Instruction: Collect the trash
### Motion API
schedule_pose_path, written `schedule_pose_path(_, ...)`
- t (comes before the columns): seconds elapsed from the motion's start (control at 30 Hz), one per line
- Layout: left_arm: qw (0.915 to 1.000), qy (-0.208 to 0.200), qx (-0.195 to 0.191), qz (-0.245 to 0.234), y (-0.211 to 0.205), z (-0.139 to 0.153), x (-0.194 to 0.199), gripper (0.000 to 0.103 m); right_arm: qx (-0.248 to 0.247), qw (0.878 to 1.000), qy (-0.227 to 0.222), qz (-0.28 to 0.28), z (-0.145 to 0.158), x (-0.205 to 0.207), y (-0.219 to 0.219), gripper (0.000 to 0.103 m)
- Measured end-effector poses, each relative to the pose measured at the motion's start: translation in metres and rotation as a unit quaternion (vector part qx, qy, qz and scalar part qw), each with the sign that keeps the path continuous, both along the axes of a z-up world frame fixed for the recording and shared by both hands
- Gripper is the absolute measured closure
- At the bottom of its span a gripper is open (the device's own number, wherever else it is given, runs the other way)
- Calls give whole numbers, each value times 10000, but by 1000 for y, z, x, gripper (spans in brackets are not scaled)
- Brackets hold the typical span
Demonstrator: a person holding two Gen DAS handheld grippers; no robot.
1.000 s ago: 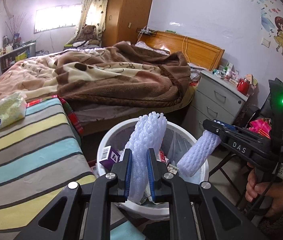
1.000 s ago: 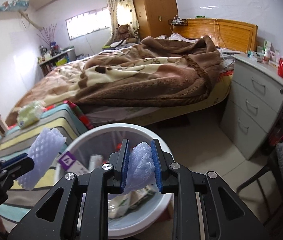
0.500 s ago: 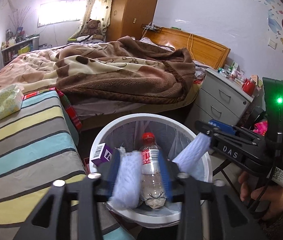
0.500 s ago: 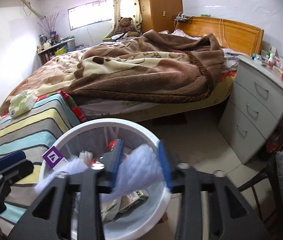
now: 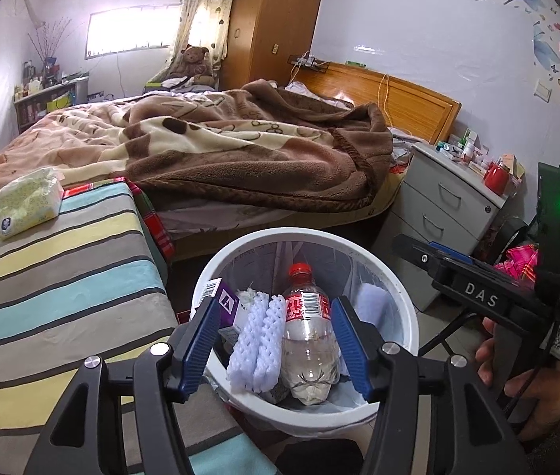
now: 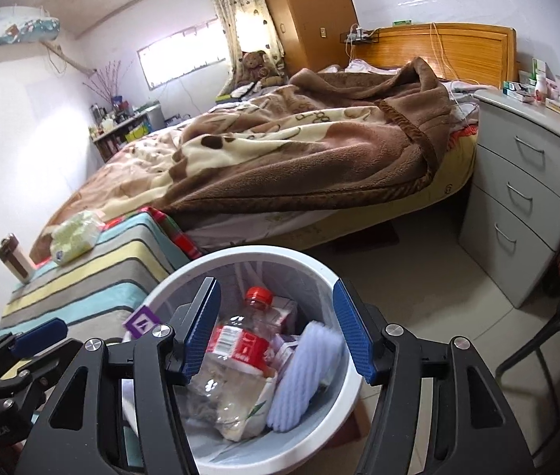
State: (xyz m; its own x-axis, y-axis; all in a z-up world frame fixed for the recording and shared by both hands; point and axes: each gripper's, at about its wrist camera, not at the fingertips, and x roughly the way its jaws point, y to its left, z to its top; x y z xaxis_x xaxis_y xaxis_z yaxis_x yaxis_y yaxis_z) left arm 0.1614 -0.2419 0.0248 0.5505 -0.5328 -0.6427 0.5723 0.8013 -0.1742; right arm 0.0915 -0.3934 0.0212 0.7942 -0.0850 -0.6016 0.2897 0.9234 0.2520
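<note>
left gripper (image 5: 274, 346) just opened, right gripper (image 6: 276, 334) seemingly empty

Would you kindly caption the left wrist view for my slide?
Open left gripper over the white bin, foam net dropped beside a bottle.

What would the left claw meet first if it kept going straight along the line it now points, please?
Probably the trash in the white bin: the left claw, open, aims at the foam net sleeve and plastic bottle; depth is unclear.
</note>
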Motion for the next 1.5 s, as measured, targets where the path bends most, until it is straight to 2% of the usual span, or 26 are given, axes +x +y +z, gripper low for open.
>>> schedule_pose_path(0.13,9998,-147,59,131,7,6,-13,45,107,9997,-186,71,5,-14,9,42)
schedule_pose_path(0.43,9972,-384,22,637,40,12,-48,45,17,9984,-519,206,8,-49,38,42)
schedule_pose_path(0.6,9926,-724,318,917,55,12,-76,45,-136,9977,-577,320,8,-63,54,42)
schedule_pose_path(0.77,9927,-732,79,957,76,13,-97,45,-331,9967,-653,354,11,-78,66,42)
schedule_pose_path(1.07,9801,-1196,525,1493,94,16,-130,45,-578,9960,-659,184,8,-99,85,42)
schedule_pose_path(1.3,9784,-1169,572,1606,109,8,-143,45,-814,9940,-718,148,6,-106,103,42)
schedule_pose_path(1.5,9792,-1012,511,1682,116,2,-144,45,-747,9948,-685,29,4,-109,102,42)
